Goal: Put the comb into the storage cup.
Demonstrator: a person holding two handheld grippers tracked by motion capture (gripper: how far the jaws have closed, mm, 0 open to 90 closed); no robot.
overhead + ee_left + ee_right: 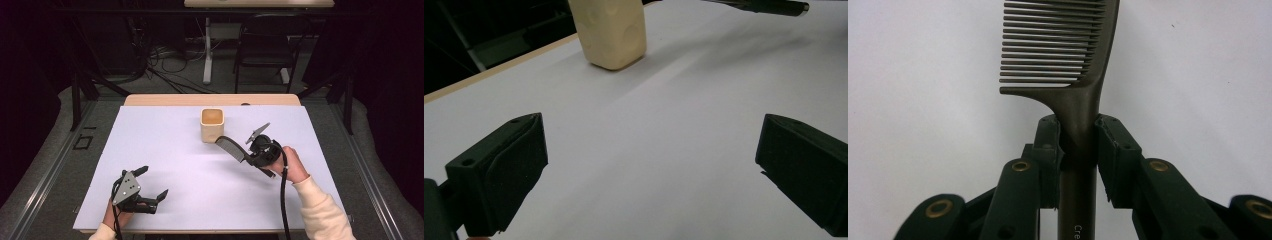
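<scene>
High view: right gripper (243, 154) sits right of centre over the bench (165, 150), clamped on a dark comb (231, 147). Comb sticks out up-left from the gripper, toothed end just beside the cream cup (212, 124), lower right of it; can't tell if they touch. Cup stands upright near the far middle of the bench. Left gripper (151, 186) is at the near-left corner, well apart from cup and comb, jaws spread wide, nothing between them. Person's hand (292, 165) wraps the right gripper body, cable trailing back along the cream sleeve (325, 212).

Left gripper view: both black jaws stand far apart, bare white bench between them. Cup (613, 32) ahead at top, comb handle end (769, 6) at the top right edge.

Right gripper view: jaws closed on the comb (1079, 105) at the neck where handle meets teeth, pads pressing both sides. Teeth point left in the frame, comb runs straight away from the camera over the white bench (923, 75).
</scene>
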